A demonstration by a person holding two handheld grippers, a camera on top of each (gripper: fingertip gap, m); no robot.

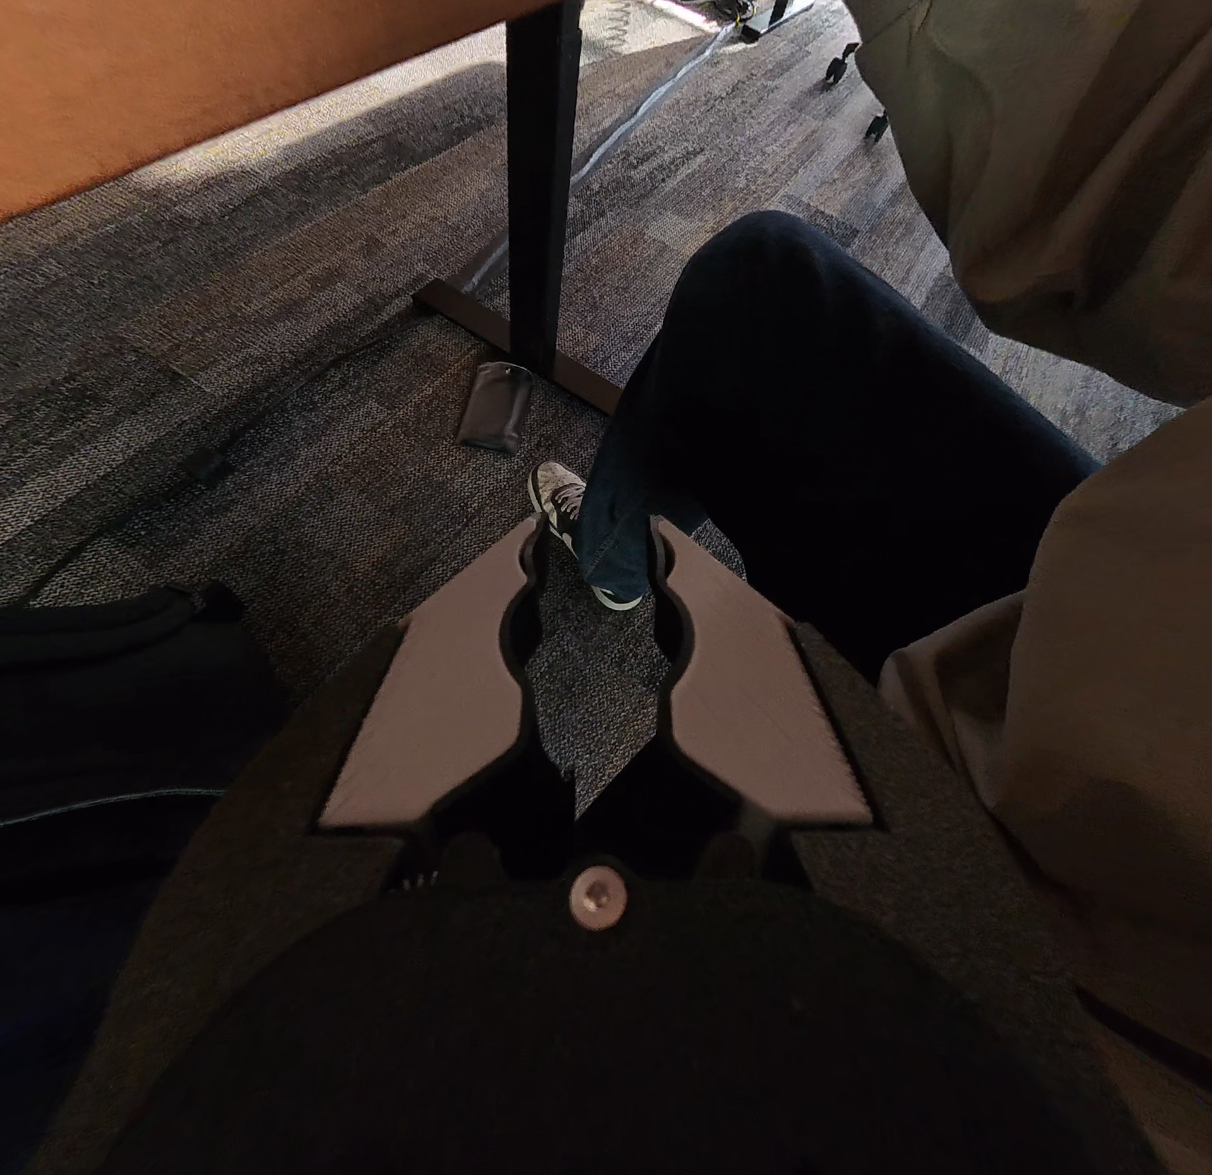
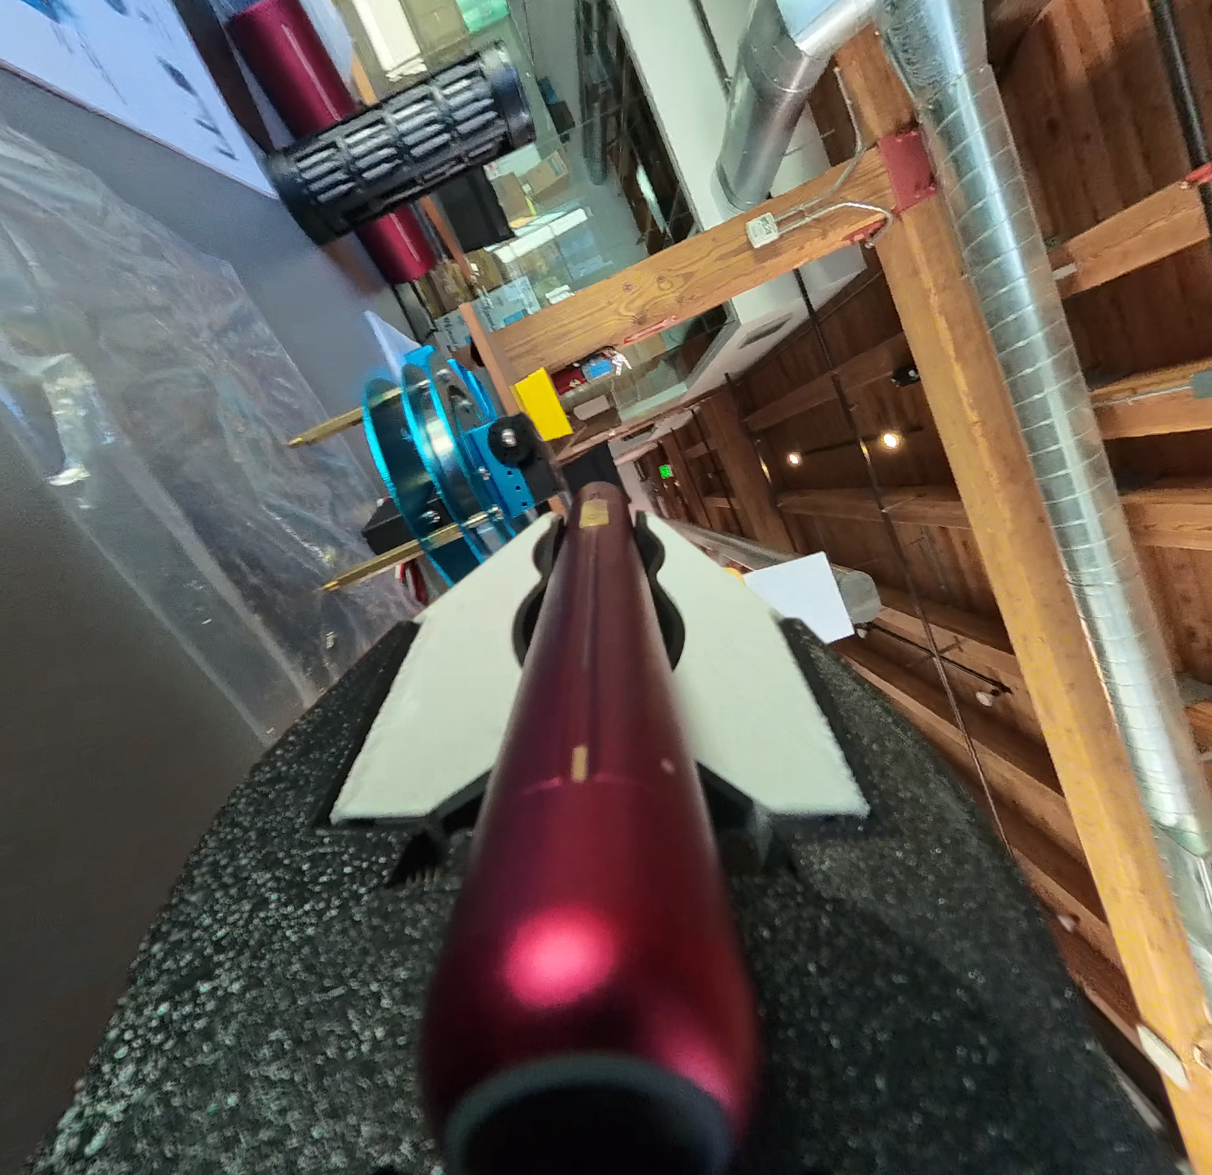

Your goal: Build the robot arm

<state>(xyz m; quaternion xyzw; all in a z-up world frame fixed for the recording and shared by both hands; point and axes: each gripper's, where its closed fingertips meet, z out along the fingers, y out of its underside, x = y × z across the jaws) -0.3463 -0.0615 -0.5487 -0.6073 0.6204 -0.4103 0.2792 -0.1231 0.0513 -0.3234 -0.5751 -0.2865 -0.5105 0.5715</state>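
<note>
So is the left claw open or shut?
Open. The left claw holds nothing; carpet shows in the gap between its fingers.

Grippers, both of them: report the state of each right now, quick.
Left gripper: open, holding nothing, pointed down at grey carpet.
Right gripper: jaws shut on a long, dark red metallic tube.

Below my fingers the grey patterned carpet (image 1: 275, 369) carries the black table leg's foot bar (image 1: 518, 350), a small dark pouch (image 1: 493, 409) lying just beside it, a black bag (image 1: 111, 671) at my left, and a person's grey sneaker (image 1: 557, 491).
</note>
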